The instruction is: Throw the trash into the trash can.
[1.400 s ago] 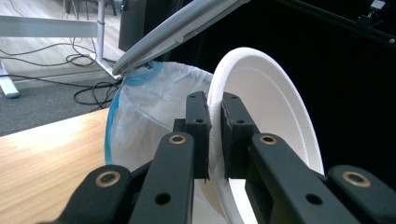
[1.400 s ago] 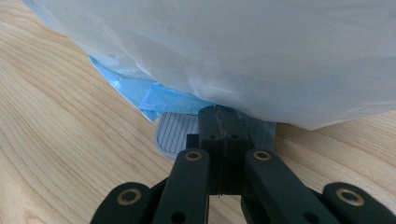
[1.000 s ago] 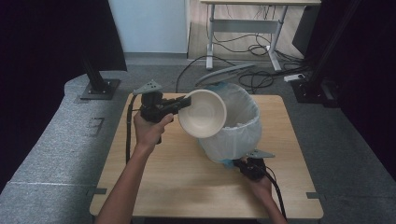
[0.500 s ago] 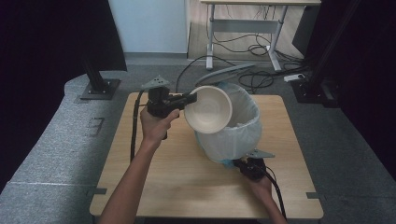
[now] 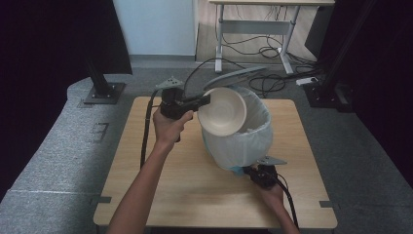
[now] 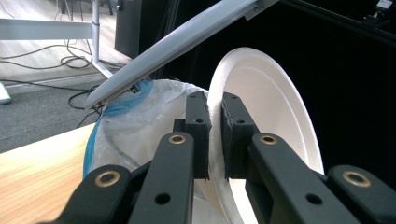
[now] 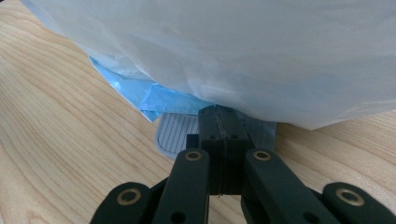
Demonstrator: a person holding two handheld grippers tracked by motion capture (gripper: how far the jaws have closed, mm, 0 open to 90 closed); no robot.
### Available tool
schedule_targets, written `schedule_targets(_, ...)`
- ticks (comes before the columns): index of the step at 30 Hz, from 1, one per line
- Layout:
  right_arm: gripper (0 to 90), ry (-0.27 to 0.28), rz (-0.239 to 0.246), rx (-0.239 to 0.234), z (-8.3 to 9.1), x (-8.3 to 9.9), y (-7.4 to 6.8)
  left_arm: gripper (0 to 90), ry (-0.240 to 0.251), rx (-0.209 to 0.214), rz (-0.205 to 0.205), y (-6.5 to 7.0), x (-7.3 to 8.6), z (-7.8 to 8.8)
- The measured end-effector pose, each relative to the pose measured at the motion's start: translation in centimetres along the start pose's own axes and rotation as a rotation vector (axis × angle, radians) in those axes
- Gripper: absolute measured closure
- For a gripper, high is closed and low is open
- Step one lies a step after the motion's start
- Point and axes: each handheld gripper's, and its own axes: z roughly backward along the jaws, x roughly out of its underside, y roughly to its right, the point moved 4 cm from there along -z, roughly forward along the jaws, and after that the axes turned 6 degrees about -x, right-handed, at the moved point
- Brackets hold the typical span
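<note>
A white paper bowl (image 5: 222, 111) hangs on edge over the near-left rim of a pedal bin (image 5: 238, 141) lined with a white bag. My left gripper (image 5: 207, 100) is shut on the bowl's rim; in the left gripper view the pads (image 6: 198, 121) pinch the bowl (image 6: 275, 107) wall, the left gripper (image 6: 215, 100) level with the bag's (image 6: 140, 121) top. The grey lid (image 5: 234, 77) stands raised, seen above the jaws as lid (image 6: 177, 42). My right gripper (image 5: 248, 170) sits low at the bin's foot, jaws shut, its tips on the ribbed grey pedal (image 7: 175, 133); the right gripper (image 7: 218, 114) holds nothing.
The bin stands right of centre on the wooden table (image 5: 160, 195). Black stands (image 5: 100, 83) sit beyond the table's left and right corners. A white desk (image 5: 258, 24) with floor cables is behind.
My left gripper has carried the bowl to the right and a little farther away, over the bin's opening. The right gripper has stayed on the pedal and the lid stays up.
</note>
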Motion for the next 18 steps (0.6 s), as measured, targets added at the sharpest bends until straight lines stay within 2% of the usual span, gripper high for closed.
schedule_targets(8, 88.9, -0.001, -0.002, -0.005, 0.0, 0.0, 0.0, 83.3, 0.006, 0.002, 0.019, -0.3, 0.0, -0.9)
schedule_targets(18, 89.0, -0.001, -0.005, -0.009, 0.0, 0.0, 0.1, 83.3, -0.006, -0.009, 0.001, 0.0, -0.2, -2.1)
